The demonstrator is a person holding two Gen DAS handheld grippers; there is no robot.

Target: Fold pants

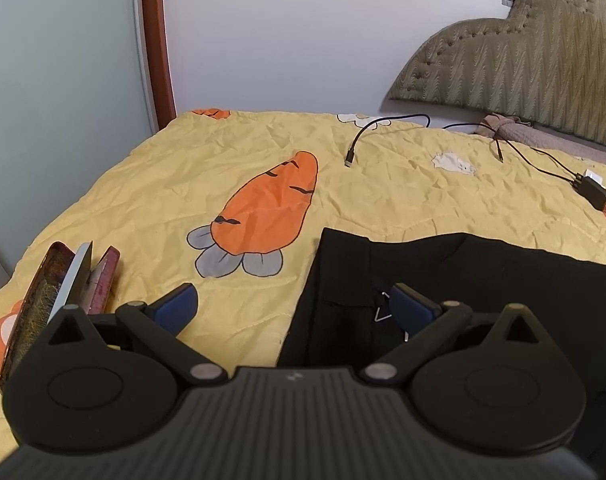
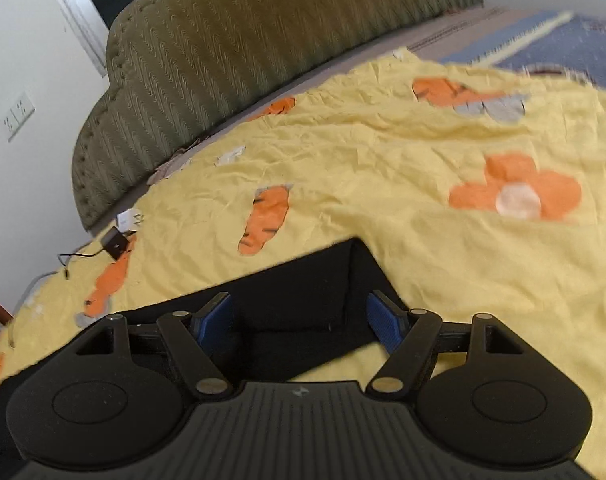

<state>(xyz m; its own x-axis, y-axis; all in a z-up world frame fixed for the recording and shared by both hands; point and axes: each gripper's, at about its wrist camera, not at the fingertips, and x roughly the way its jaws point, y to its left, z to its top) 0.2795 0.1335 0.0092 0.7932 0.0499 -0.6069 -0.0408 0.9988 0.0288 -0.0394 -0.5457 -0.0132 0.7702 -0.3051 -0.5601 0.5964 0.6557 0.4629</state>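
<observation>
Landmark for me: black pants (image 1: 463,288) lying flat on yellow carrot-print quilt (image 1: 263,152).

Left of pants, books (image 1: 59,300) stand on quilt edge. My left gripper (image 1: 293,306) spread wide, empty, straddling pants' left edge; metal clasp (image 1: 381,308) glints on dark cloth (waistband end, I think).

My right gripper (image 2: 303,320) parted wide, nothing pinched, over pants' right corner (image 2: 351,264). Fabric smooth, matte, edges straight. Charger (image 1: 591,192) beyond pants.
</observation>
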